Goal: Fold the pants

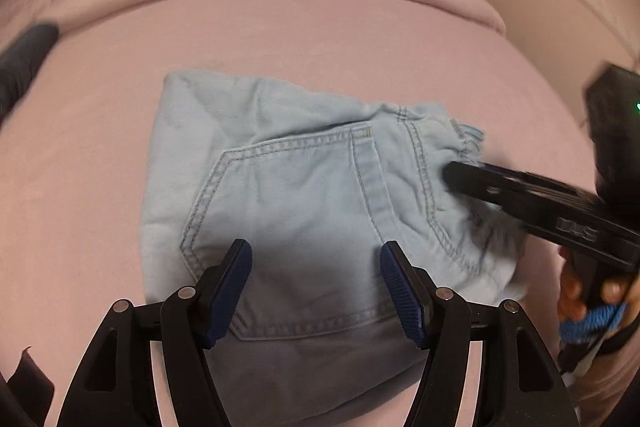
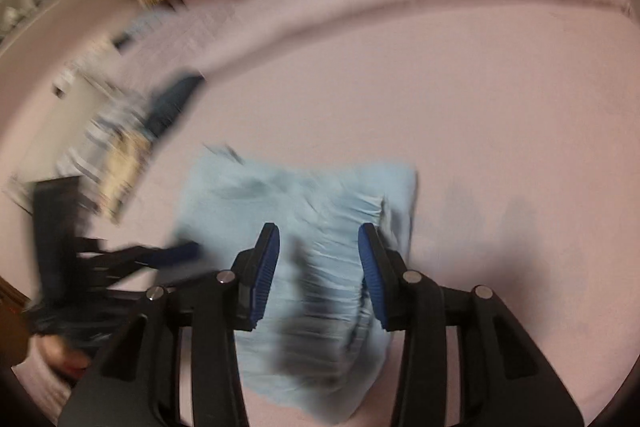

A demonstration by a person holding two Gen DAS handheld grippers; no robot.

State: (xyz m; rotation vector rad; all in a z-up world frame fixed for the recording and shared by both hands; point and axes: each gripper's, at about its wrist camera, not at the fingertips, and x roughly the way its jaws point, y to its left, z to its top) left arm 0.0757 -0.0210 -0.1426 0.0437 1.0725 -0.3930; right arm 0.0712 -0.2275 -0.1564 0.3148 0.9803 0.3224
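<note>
Pants point(image 1: 304, 195): small, pale blue denim, lying folded into a compact bundle on the pink bed point(image 1: 320, 39), approx. mid-sheet. Back pocket faces up; elastic waistband bunched at one edge.

Handling (judgement): light, soft, limp; denim gives some body, so creases should hold, but layers can slide apart if lifted by one corner. Best hold: pinch thru all layers at a folded edge or at the thick waistband/seam, not the loose single-layer flap.

Left hand-held gripper point(image 1: 316, 287): jaws wide apart, nothing between pads, hovering over near edge of bundle.

Right hand-held gripper point(image 2: 318, 277): jaws part open, empty, above waistband end; view blurred. In the left view its tips sit at the waistband; contact can't tell.
</note>
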